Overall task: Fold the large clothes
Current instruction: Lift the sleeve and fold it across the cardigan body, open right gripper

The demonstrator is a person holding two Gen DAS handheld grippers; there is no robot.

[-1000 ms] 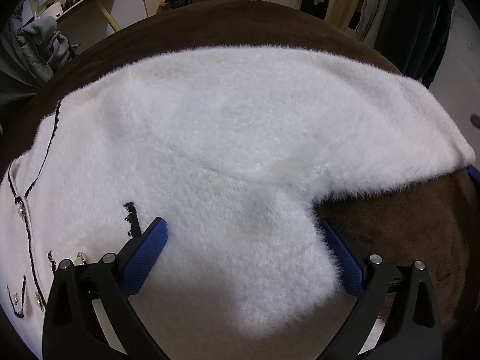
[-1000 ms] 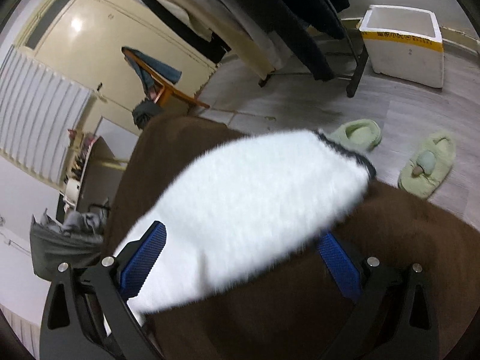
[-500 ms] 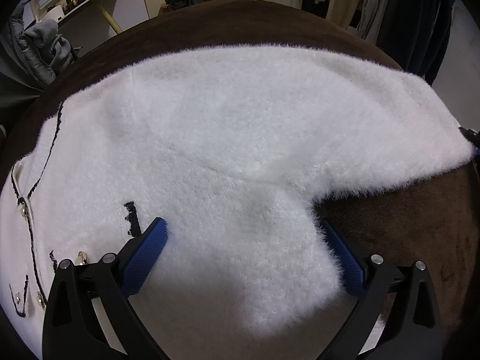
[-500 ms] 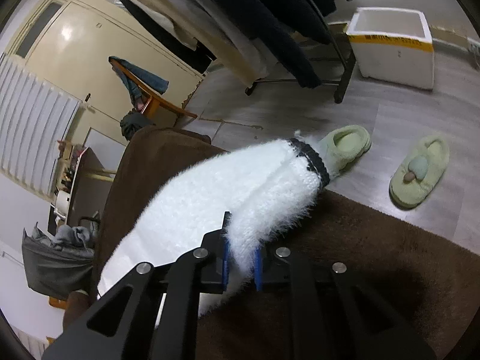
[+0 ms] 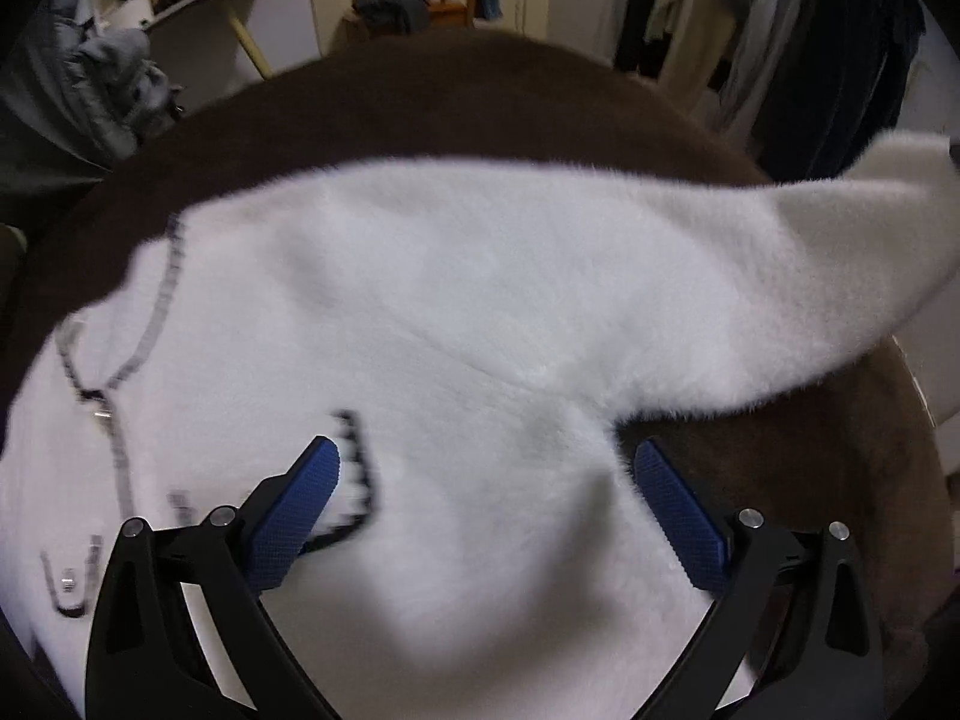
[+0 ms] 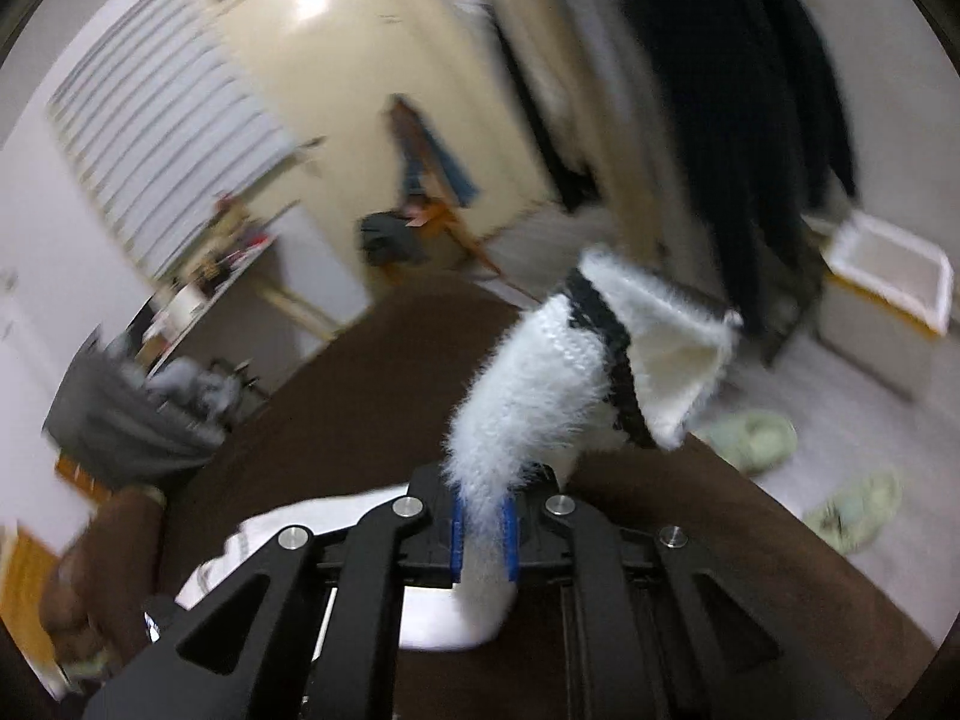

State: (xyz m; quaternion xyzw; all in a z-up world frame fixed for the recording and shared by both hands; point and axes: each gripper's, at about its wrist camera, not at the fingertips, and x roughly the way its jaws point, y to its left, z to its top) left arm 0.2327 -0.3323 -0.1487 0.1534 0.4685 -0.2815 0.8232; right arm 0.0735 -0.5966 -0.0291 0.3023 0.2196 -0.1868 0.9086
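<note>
A fluffy white cardigan (image 5: 420,312) with black trim and small buttons lies spread on a brown blanket (image 5: 420,102). My left gripper (image 5: 486,468) is open above its side, near the armpit and a black-edged pocket (image 5: 360,468). Its sleeve (image 5: 810,252) rises off the blanket to the right. My right gripper (image 6: 483,531) is shut on that sleeve (image 6: 528,396) near the black-banded cuff (image 6: 606,324), and the cuff flops over above the blue pads (image 6: 457,534).
Dark clothes (image 6: 750,90) hang on a rack at the right. A white foam box (image 6: 888,288) and green slippers (image 6: 750,432) lie on the floor. A chair (image 6: 432,204), a shelf and grey clothes (image 5: 102,84) stand beyond the blanket.
My right gripper closed on the sleeve near the cuff and lifted it up off the blanket. My left gripper stayed open and shifted slightly over the cardigan.
</note>
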